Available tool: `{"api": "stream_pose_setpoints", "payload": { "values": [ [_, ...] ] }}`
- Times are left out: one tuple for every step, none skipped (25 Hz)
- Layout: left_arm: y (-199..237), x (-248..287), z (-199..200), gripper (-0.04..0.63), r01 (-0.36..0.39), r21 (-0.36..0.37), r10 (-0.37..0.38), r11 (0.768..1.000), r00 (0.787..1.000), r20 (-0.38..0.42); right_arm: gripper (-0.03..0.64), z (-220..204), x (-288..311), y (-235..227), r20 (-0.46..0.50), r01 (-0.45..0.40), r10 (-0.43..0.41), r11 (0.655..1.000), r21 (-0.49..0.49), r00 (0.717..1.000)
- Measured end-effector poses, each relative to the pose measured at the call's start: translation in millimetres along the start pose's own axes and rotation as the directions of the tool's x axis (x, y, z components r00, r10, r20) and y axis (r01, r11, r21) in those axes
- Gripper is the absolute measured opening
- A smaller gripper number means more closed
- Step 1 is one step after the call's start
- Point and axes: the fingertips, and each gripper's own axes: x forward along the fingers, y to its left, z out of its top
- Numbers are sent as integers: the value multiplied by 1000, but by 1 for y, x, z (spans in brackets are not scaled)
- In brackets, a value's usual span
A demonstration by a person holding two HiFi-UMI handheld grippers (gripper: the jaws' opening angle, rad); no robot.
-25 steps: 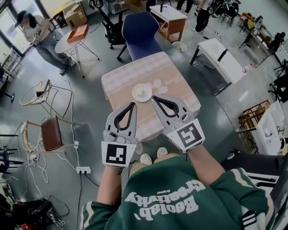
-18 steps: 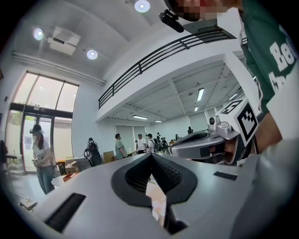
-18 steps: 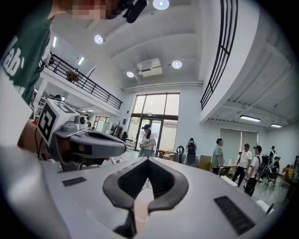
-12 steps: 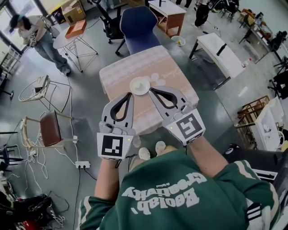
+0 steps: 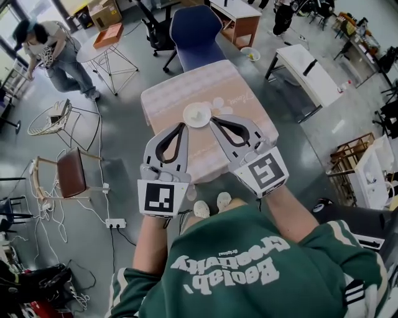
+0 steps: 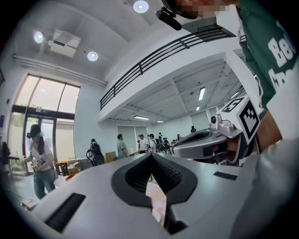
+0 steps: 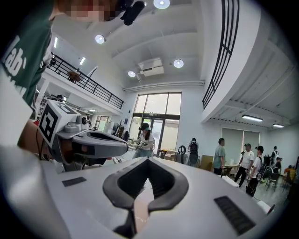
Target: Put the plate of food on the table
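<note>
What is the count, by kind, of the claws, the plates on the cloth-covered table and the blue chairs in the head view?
claws: 2 (left claw, right claw)
plate on the cloth-covered table: 1
blue chair: 1
total: 4

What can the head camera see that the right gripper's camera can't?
Only the head view shows the white plate, which sits on the table, and the blue chair beyond it. Only the right gripper view shows the ceiling lights and the tall windows. Both views show the left gripper and the right gripper, side by side, each with its jaws shut and holding nothing.
</note>
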Motion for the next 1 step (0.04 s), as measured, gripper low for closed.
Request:
{"api": "stream_pose_setpoints", "payload": {
  "values": [
    [-1,0,0,9,-2,0,2,1000,1000,3,14,0,-1,0,0,0,0,1000,-4,1000]
  ]
}}
